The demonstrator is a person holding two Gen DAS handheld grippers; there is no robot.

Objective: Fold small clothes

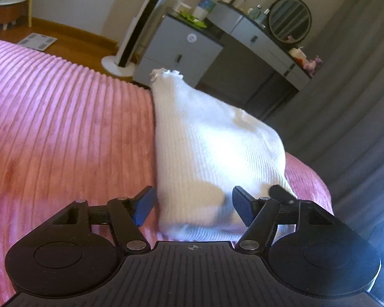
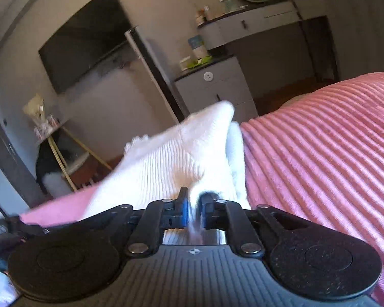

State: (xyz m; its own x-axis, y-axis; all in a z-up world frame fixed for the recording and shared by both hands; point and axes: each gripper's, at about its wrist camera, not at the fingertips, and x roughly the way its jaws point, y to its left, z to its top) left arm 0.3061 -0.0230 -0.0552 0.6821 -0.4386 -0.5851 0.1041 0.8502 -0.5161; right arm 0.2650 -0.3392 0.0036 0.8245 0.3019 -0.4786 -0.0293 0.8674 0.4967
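A: We're over the pink ribbed bedspread (image 1: 64, 117), and the white ribbed knit garment (image 1: 212, 153) is lifted off it, its frilled edge standing up toward the grey dresser (image 1: 181, 48).

B: Our left gripper (image 1: 193, 206) has its blue pads (image 1: 144, 208) spread well apart. The lower end of the garment sits between them, but neither pad presses on it.

A: Switch to the right wrist view and it's a different story. Our right gripper (image 2: 193, 211) has its jaws drawn in tight, clamped on a bunched fold of that same white garment (image 2: 176, 153).

B: The cloth rises away from the pinch in a tented ridge, with the pink bedspread (image 2: 320, 153) running off to the right of it.

A: Behind, we see the dark screen (image 2: 87, 41) on the wall and the round mirror (image 1: 290, 20) above the dresser. The picture is a bit smeared around the cloth's far tip.
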